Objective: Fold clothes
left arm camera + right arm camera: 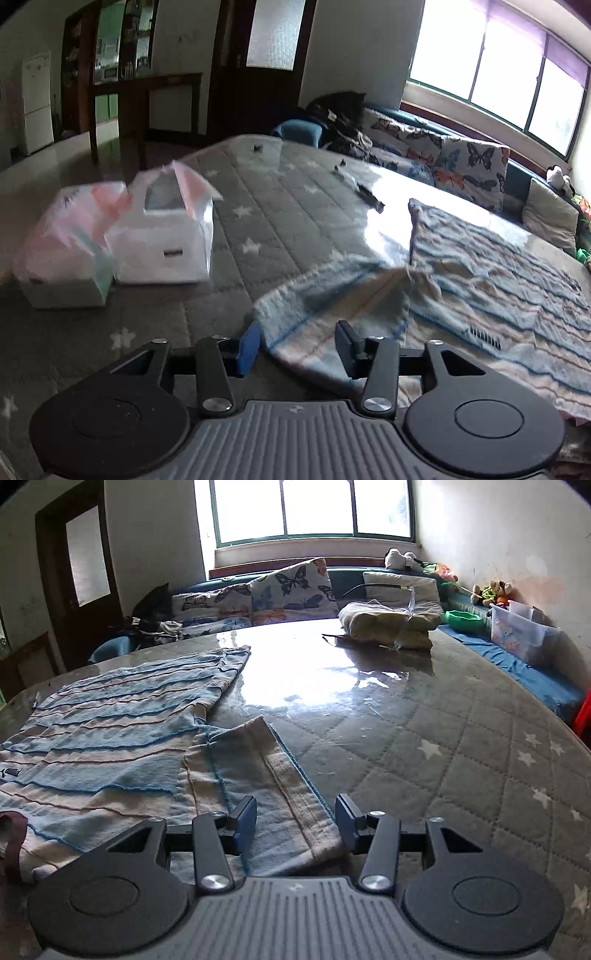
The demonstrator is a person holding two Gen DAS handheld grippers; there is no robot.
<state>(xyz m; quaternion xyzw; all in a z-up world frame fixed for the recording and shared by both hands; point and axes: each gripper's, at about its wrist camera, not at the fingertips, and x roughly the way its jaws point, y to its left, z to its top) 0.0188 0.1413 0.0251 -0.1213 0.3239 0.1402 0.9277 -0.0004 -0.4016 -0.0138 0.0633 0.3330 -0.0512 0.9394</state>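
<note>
A blue, white and pink striped T-shirt (110, 734) lies spread on the grey quilted star-pattern table cover (461, 746). In the left wrist view the shirt (498, 288) lies to the right, and its left sleeve (332, 295) is bunched and raised just ahead of my left gripper (297, 345). That gripper is open, its fingers either side of the sleeve edge. My right gripper (295, 823) is open over the shirt's right sleeve (273, 794), which lies flat between its fingers.
Two white boxes with plastic bags (122, 240) stand on the left of the table. A pile of folded pale clothes (388, 622) sits at the far side. Butterfly-print cushions (291, 590) and a bench run under the window. Small dark objects (369, 197) lie beyond the shirt.
</note>
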